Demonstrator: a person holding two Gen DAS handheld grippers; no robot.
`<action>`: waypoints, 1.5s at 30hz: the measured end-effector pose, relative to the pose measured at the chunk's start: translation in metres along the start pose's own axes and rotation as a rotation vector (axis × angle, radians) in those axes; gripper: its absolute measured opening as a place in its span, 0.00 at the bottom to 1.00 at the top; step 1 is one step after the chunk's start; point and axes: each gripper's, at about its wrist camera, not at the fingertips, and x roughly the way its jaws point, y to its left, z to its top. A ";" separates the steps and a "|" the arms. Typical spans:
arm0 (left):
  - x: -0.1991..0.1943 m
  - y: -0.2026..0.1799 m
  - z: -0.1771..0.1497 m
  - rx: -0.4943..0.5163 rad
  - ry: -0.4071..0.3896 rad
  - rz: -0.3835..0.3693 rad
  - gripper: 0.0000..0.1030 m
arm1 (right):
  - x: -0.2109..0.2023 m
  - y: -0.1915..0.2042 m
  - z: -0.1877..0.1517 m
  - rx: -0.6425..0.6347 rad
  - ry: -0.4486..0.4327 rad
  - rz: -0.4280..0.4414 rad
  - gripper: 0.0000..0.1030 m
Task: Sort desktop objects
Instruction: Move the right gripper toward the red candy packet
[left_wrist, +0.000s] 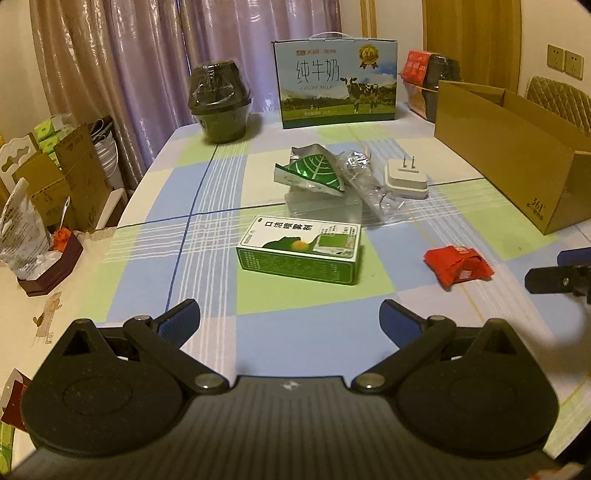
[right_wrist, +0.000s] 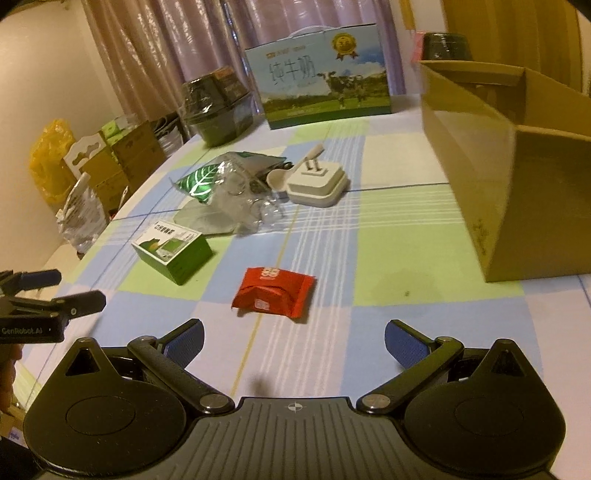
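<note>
While both grippers hover over checked tabletop (left_wrist: 155, 236), left gripper (left_wrist: 290, 317) jaws wide, empty, green box (left_wrist: 299, 249) straight ahead. Right gripper (right_wrist: 293, 341) jaws wide, empty, red packet (right_wrist: 275, 293) just ahead; cardboard box (right_wrist: 517, 177) ahead-right; white plug (right_wrist: 319, 182) farther ahead.

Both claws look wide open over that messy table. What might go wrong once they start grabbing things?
The clear plastic wrap lies tangled with the green leaf packet, white spoon and white plug adapter; grabbing one may drag the others. The red packet lies flat and crinkly, so the right gripper might slip off it. The left gripper is nearest the green box, and could push it instead of gripping it.
</note>
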 end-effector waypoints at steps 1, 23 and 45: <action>0.002 0.001 0.000 0.001 0.001 0.003 0.99 | 0.002 0.001 0.000 0.002 0.001 0.000 0.98; 0.030 -0.010 0.043 0.005 -0.007 -0.126 0.99 | -0.023 0.012 -0.009 -0.036 -0.035 -0.125 0.98; 0.052 0.009 0.042 0.058 0.046 -0.117 0.99 | 0.014 0.019 0.003 -0.042 0.004 -0.047 0.98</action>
